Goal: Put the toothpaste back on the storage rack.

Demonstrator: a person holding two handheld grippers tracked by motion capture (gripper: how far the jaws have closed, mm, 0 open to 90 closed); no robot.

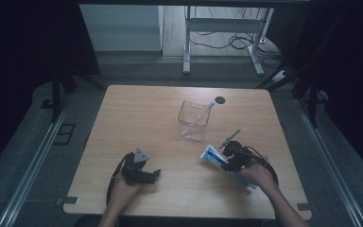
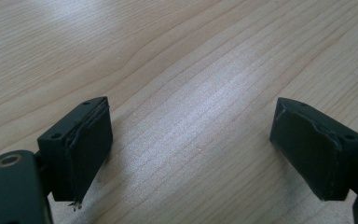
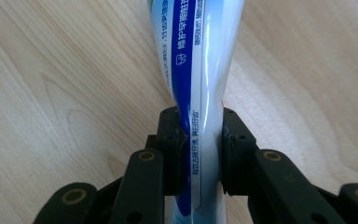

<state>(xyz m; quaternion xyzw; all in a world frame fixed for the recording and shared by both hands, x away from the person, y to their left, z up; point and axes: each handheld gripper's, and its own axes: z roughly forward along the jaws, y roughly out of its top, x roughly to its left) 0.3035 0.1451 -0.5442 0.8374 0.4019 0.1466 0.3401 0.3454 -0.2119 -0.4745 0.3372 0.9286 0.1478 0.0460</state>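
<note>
While my right gripper (image 3: 199, 140) lay low over the table (image 1: 137, 113), its jaws were closed hard on a toothpaste tube (image 3: 198, 60), pads pressed to either flank.

Item, toothpaste tube: white and blue with small printed lettering, held between my right jaws and pinched narrow at the pads, running out beyond the tips and widening as it went. In the high view the tube (image 1: 213, 155) pointed away from my right hand (image 1: 257, 174), its wide end well past the jaw tips, and its other end came out behind that hand.

Item, left gripper (image 2: 191, 140): jaws stood wide apart with nothing between them, bare wood grain showing in the gap. In the high view it (image 1: 142, 172) rested in my left hand (image 1: 123, 189), well apart from the tube.

Item, clear plastic cup (image 1: 194, 120): upright on the table, ahead of my right jaws and near the tube's wide end, not touching it.

Item, toothbrush (image 1: 203, 113): leaned inside the cup, head up over the rim.

Item, dark round mark (image 1: 220, 100): on the tabletop just beyond the cup.
</note>
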